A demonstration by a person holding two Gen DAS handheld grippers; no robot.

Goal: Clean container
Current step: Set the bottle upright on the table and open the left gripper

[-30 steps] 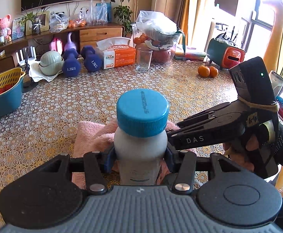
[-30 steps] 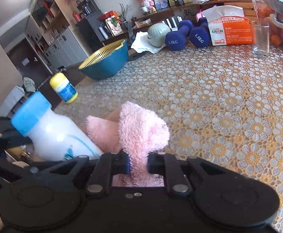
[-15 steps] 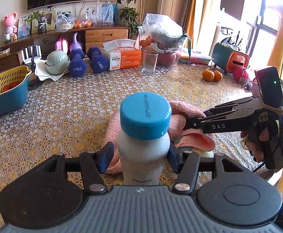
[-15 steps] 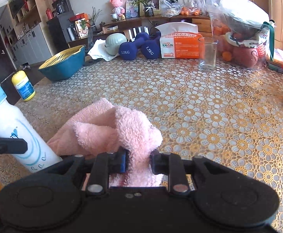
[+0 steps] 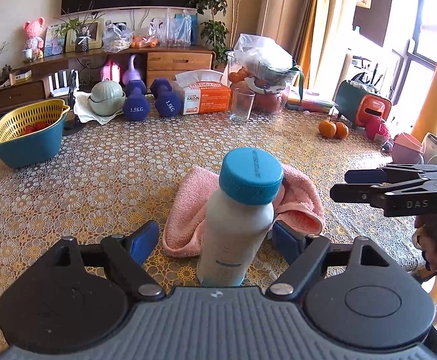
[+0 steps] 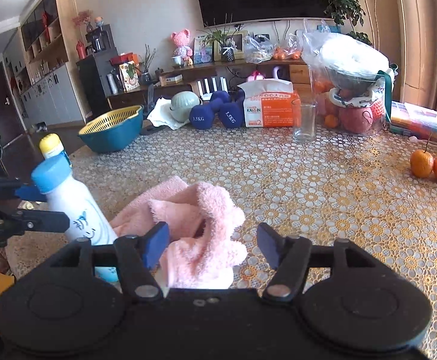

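A white bottle with a blue cap stands upright on the patterned table. It sits between the spread fingers of my left gripper, which is open; the left pad is clearly off it and the right pad is close beside it. A crumpled pink towel lies on the table just behind the bottle. In the right wrist view the towel rests loose between the wide-apart pads of my right gripper, which is open. The bottle stands to the towel's left. In the left wrist view the right gripper hovers at the right.
A teal basin with a yellow strainer sits far left. Dumbbells, a tissue box, a glass and a bagged fruit bowl line the back. Two oranges lie at the right. A yellow-capped bottle stands near the left edge.
Both grippers opened. The left one let go of the bottle, which now stands on the table. The right one released the towel onto the table and drew back to the right.
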